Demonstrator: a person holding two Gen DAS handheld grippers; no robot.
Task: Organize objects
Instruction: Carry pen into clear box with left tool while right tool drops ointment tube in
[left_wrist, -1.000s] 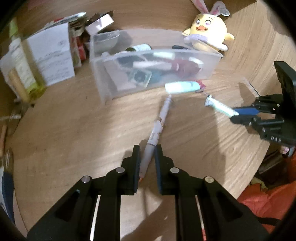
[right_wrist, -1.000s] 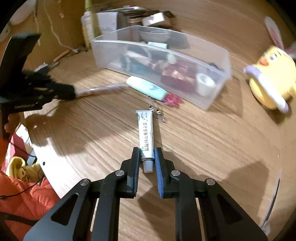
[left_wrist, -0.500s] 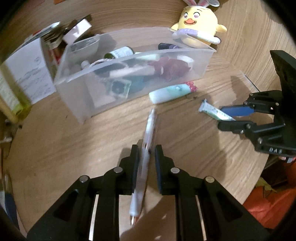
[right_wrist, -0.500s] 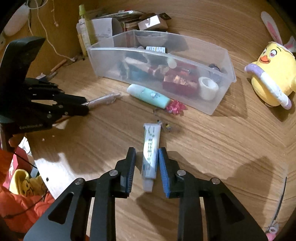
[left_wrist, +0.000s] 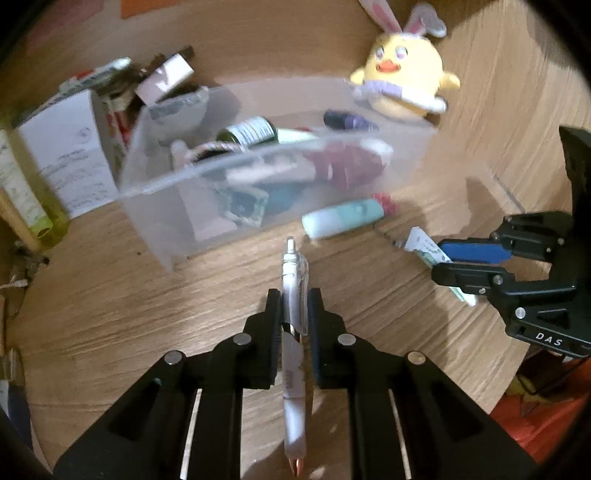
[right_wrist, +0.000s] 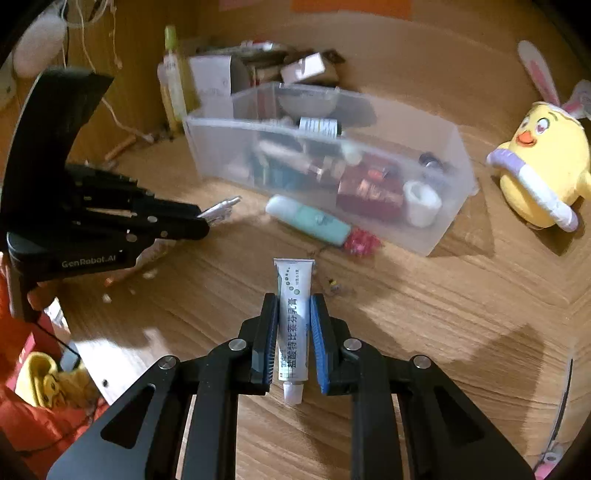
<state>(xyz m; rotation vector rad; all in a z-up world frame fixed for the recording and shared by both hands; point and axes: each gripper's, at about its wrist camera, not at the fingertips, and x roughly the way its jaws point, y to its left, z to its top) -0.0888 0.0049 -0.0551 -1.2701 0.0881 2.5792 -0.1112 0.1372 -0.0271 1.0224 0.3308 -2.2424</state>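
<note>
My left gripper is shut on a white pen and holds it above the table, pointing at the clear plastic bin. My right gripper is shut on a small white ointment tube, lifted off the wood. The bin holds several small bottles and packets. A mint-green tube with a red wrapper lies on the table in front of the bin. The right gripper also shows in the left wrist view, and the left gripper in the right wrist view.
A yellow chick plush stands right of the bin. White boxes and a yellow-green bottle crowd the back left. The table's rounded edge runs close in front, with orange fabric below it.
Both grippers have lifted their objects off the table and moved closer to the bin. The pen now points straight forward in the left gripper.
</note>
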